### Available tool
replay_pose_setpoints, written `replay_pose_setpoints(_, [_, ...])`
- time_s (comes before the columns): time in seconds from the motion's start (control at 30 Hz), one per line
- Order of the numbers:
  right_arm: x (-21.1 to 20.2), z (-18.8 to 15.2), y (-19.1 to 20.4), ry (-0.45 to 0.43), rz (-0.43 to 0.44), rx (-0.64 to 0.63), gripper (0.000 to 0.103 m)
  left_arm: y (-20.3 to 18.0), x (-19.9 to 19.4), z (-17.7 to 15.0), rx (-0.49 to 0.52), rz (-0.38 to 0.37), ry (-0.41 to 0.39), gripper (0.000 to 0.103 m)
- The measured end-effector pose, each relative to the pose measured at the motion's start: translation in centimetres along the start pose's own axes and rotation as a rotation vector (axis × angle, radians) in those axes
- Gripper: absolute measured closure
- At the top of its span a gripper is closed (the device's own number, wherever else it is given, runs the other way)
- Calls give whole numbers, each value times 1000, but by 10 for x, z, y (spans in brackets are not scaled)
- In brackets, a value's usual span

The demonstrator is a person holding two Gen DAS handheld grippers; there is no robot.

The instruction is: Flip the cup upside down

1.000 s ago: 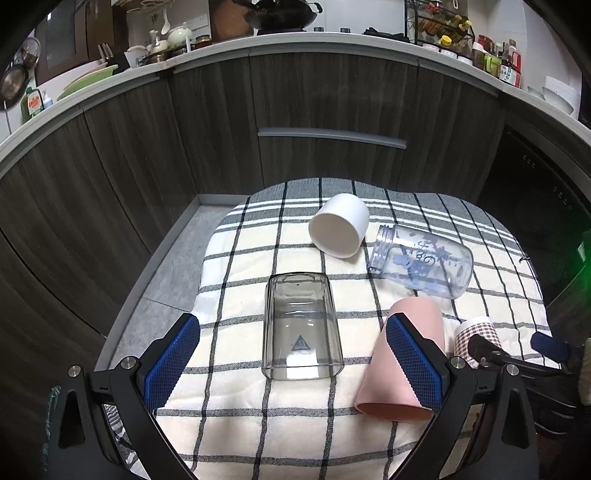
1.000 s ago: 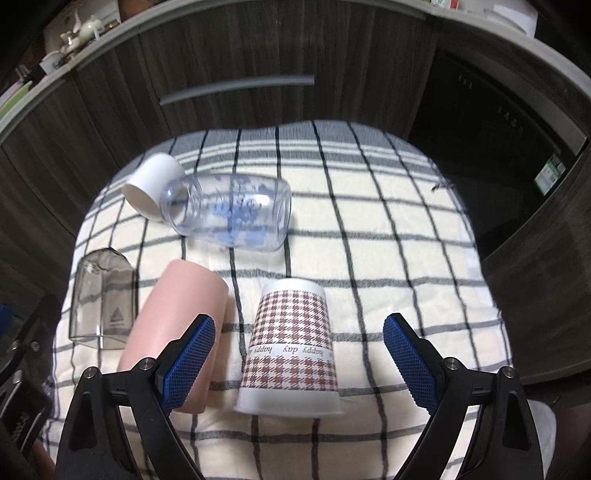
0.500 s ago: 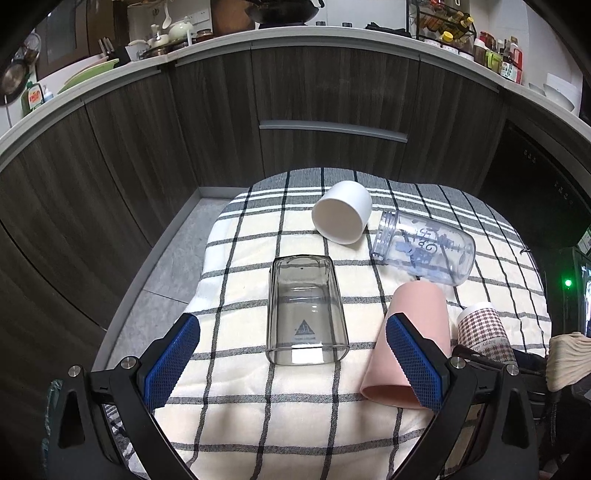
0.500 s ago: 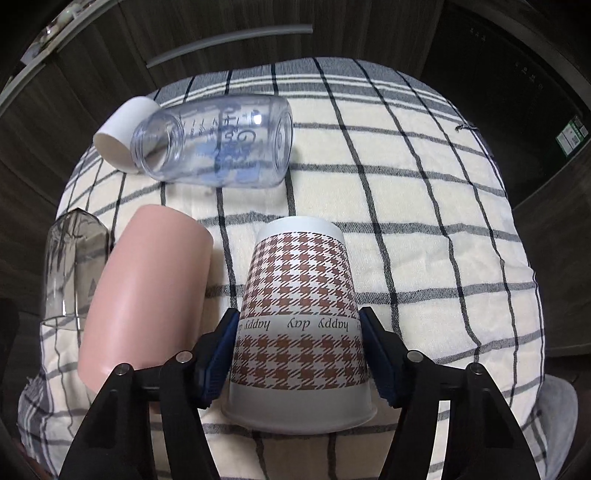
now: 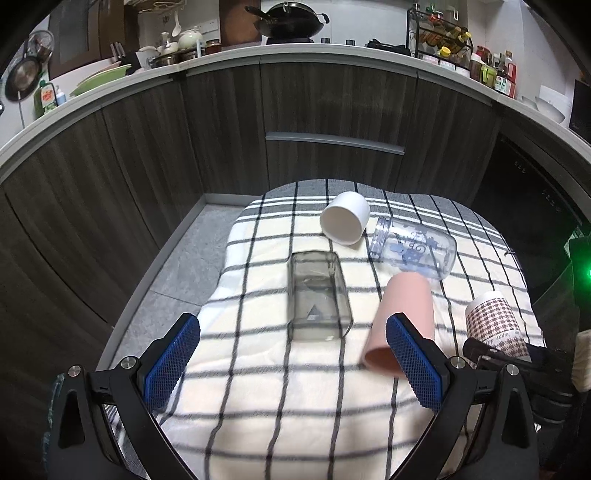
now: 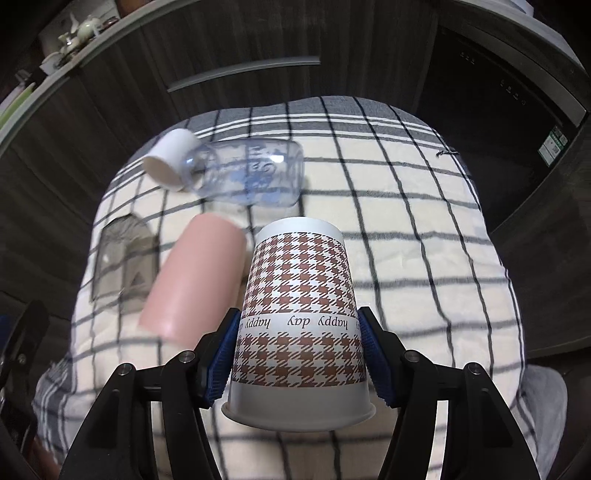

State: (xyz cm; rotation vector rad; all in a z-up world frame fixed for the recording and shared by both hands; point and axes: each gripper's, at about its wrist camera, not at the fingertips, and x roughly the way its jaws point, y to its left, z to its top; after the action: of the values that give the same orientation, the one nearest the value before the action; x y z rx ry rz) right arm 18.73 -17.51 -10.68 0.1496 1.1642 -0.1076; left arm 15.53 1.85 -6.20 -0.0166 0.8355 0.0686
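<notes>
The houndstooth paper cup (image 6: 299, 314) lay on its side at the near right of the checked cloth (image 6: 424, 258), rim towards the camera and base pointing away, and the right gripper (image 6: 297, 354) pinched it across the lower wall, one blue pad on each flank just above the rim. That hold, low and square across the width, seemed chosen so the cup could be swung about the wrist and set rim-down without crushing the paper. The left gripper (image 5: 291, 358) hung spread wide and empty above the cloth, apparently kept out of the way.

Just beside the held cup lay a pink cup (image 6: 195, 284) on its side, and further left a smoky square glass tumbler (image 5: 317, 295), also tipped over. Beyond them a clear bottle (image 6: 251, 173) with blue print lay with its mouth close to a white cup (image 5: 345, 223).

The cloth draped the surface; dark wood-grain cabinets (image 5: 332, 110) curved behind it, with a worktop carrying a wok (image 5: 288, 22), crockery and condiment bottles.
</notes>
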Motion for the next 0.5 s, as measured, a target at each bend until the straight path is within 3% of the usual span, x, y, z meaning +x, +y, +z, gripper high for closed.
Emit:
replay_pose_setpoints(0.3, [0, -58, 25, 67, 58, -74, 41, 27, -22, -42, -26, 9, 60, 0])
replay_pose_setpoints(0.5, [5, -74, 39, 106, 59, -109, 41, 40, -25, -57, -60, -6, 89, 1])
